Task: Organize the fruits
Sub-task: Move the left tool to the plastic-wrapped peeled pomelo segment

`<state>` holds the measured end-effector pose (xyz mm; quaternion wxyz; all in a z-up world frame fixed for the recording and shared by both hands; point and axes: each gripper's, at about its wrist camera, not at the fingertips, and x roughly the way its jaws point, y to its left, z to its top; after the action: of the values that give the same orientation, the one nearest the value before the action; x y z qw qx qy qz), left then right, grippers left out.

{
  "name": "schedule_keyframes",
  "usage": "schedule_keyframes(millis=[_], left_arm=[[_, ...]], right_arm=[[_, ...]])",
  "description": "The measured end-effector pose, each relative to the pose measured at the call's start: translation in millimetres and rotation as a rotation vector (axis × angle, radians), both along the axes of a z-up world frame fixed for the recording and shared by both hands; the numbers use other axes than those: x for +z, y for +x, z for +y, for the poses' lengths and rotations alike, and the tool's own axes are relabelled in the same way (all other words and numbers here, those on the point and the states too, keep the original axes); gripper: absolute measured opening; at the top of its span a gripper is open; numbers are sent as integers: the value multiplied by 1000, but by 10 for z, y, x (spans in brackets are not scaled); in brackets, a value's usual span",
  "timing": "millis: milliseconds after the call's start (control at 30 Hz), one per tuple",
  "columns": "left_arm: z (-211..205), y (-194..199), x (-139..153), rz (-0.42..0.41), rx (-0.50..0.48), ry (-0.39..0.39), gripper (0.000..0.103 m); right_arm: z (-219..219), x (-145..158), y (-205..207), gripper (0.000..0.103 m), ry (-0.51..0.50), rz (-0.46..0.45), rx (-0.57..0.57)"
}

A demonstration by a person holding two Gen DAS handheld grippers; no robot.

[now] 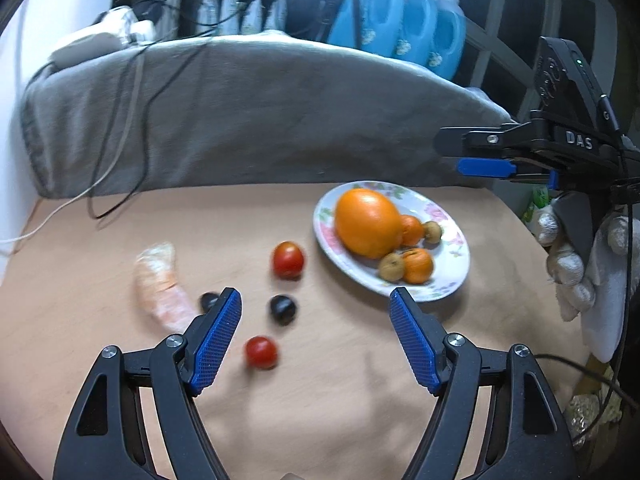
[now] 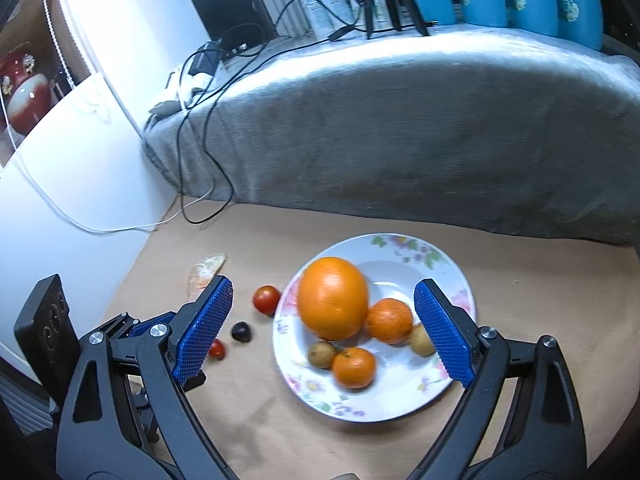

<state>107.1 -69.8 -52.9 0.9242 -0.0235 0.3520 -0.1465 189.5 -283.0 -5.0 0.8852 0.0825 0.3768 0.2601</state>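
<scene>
A flowered white plate [image 1: 454, 276] [image 2: 400, 398] on the tan table holds a large orange [image 1: 368, 222] [image 2: 333, 298], two mandarins [image 1: 418, 266] [image 2: 354, 368] and two small yellow-brown fruits [image 1: 392, 266] [image 2: 322, 354]. Left of the plate lie two red tomatoes [image 1: 288, 259] [image 2: 267, 299], two small dark fruits [image 1: 283, 309] [image 2: 241, 332] and a peeled citrus piece [image 1: 160, 284] [image 2: 206, 272]. My left gripper [image 1: 316, 293] hovers open over the loose fruit, gripping nothing. My right gripper [image 2: 324, 285] [image 1: 456, 152] is open above the plate, empty, held by a gloved hand [image 1: 572, 260].
A grey blanket [image 1: 260, 120] [image 2: 400, 128] covers a raised block along the table's far side, with black and white cables [image 1: 120, 132] [image 2: 208, 148] trailing onto the table. Blue bottles [image 1: 412, 20] stand behind. A white panel [image 2: 80, 200] bounds the left.
</scene>
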Motion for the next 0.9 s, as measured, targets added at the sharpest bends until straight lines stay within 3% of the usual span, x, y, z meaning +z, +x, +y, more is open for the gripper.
schedule_keyframes(millis=[333,900], left_arm=[[471,-89,-78,14,94,-6,76],[868,69,-221,56,146,-72,76]], right_arm=[[411,-1,-16,94,9,28,83],[1381,-208,201,94,5,141,246]])
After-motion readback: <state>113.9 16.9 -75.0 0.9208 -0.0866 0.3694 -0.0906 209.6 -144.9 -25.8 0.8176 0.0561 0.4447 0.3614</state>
